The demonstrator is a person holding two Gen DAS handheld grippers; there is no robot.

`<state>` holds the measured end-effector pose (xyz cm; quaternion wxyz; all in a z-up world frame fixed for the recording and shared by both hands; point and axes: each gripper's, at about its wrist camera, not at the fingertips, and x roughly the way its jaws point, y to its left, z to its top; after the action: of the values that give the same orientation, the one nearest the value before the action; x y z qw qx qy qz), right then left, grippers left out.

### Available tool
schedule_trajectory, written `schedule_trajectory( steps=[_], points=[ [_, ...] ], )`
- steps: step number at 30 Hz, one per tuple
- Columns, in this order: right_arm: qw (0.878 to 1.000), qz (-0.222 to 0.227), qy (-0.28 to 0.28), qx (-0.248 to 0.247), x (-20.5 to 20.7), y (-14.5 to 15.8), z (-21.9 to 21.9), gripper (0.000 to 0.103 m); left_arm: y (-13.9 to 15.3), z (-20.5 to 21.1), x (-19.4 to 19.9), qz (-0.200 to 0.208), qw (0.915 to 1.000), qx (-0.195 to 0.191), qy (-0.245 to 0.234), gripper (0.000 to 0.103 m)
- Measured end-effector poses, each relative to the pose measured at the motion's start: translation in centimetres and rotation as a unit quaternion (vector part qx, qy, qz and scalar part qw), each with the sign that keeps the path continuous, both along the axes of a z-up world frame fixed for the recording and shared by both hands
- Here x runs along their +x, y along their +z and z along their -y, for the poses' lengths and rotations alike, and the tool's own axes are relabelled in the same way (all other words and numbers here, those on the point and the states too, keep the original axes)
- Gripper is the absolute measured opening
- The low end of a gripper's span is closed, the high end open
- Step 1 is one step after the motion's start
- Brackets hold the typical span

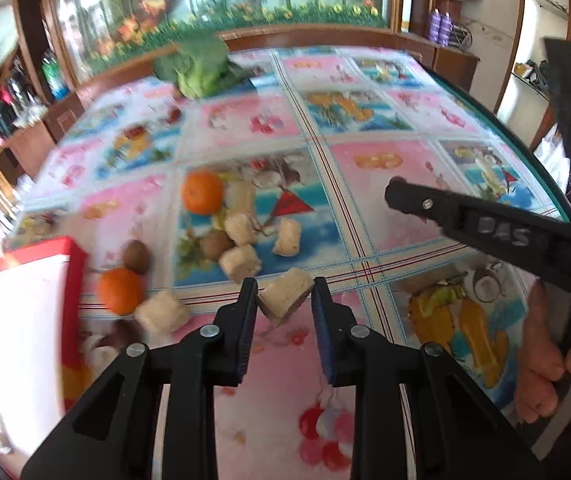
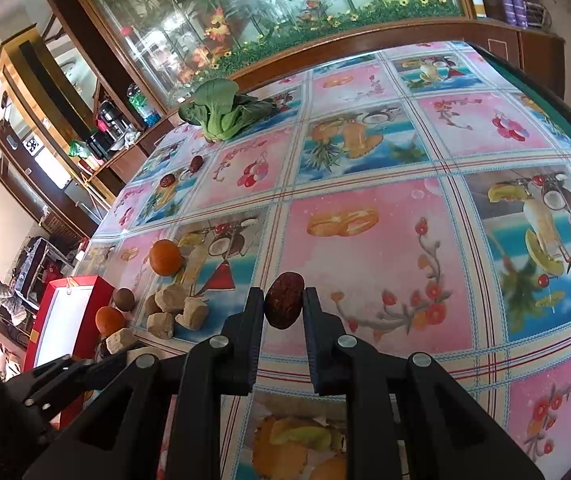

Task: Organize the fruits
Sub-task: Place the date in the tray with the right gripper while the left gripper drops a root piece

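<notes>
A fruit-print cloth covers the table (image 2: 365,216). My left gripper (image 1: 284,300) is clamped on a tan chunk (image 1: 284,295) near the table's front edge; my right gripper (image 2: 284,307) pinches a dark date (image 2: 284,300). The red box (image 1: 25,320) sits at the left edge. I'd lift both clear, then carry each steadily toward that box, keeping pressure gentle.

Red box (image 1: 25,320) — blurred, cut off at the left edge (contents washed out).
</notes>
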<state>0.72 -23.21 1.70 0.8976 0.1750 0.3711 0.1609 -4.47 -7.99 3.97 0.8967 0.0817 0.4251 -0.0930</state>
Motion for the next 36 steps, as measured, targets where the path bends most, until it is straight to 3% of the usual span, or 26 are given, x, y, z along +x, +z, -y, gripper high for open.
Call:
schedule_trajectory(
  steps=[6,11,16,24,36],
  points=[
    [0.999,0.030,0.017,-0.006,-0.7,0.5,-0.9,0.018,4.3,-2.0,-4.3,0.088,0.9954,0.018,0.033,0.029],
    [0.997,0.059,0.031,-0.026,-1.5,0.9,-2.1,0.018,6.6,-5.0,-6.6,0.124,0.9900,0.017,0.066,0.029],
    [0.996,0.074,0.039,-0.033,-2.3,1.2,-3.2,0.018,7.3,-8.2,-7.5,0.126,0.9873,0.009,0.096,0.029],
    [0.994,0.079,0.075,0.011,-4.9,2.3,-7.3,0.018,6.3,-13.8,-8.6,0.124,0.9811,0.003,0.149,0.029],
    [0.974,0.102,0.202,-0.003,-7.3,5.0,-21.4,0.018,5.4,-23.1,-10.5,0.126,0.9653,-0.020,0.228,0.029]
  ],
)
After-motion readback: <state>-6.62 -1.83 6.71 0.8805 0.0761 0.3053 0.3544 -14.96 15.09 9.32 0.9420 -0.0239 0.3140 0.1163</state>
